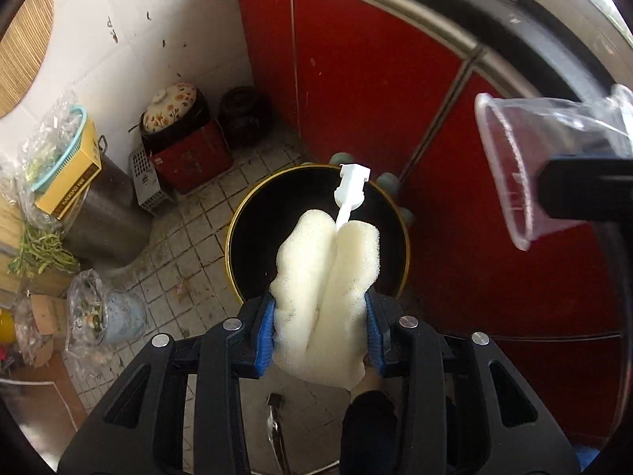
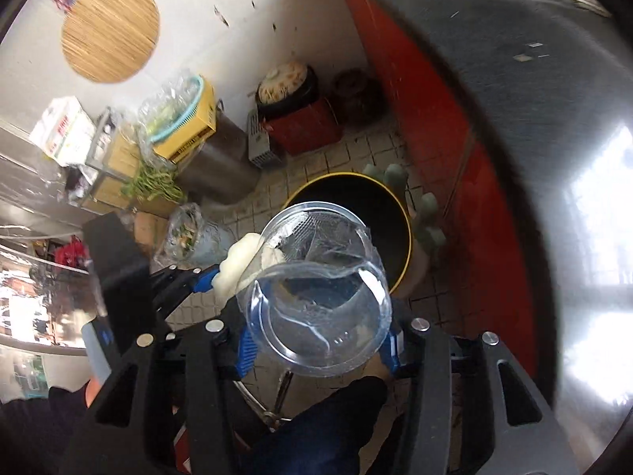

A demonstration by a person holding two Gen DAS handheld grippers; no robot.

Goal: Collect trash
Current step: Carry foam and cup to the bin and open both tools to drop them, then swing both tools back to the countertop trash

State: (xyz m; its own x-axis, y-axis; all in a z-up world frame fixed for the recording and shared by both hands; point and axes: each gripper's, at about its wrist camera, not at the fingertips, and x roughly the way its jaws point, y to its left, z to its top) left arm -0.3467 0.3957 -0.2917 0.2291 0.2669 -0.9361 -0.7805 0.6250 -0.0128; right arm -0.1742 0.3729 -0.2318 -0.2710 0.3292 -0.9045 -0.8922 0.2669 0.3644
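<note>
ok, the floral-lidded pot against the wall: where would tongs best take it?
By the white knob on the lid, from above. The pot sits on a red box, hemmed by a dark jar and the wall, so its sides look poorly reachable. That likely lifts only the lid.

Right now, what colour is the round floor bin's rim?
Yellow-gold rim on the black bin; clearest in left wrist view.

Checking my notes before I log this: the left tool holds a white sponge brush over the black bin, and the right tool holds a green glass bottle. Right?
Not quite. The right tool holds a clear plastic cup, as the right wrist view shows. The left tool does hold the white sponge brush over the black bin.
</note>
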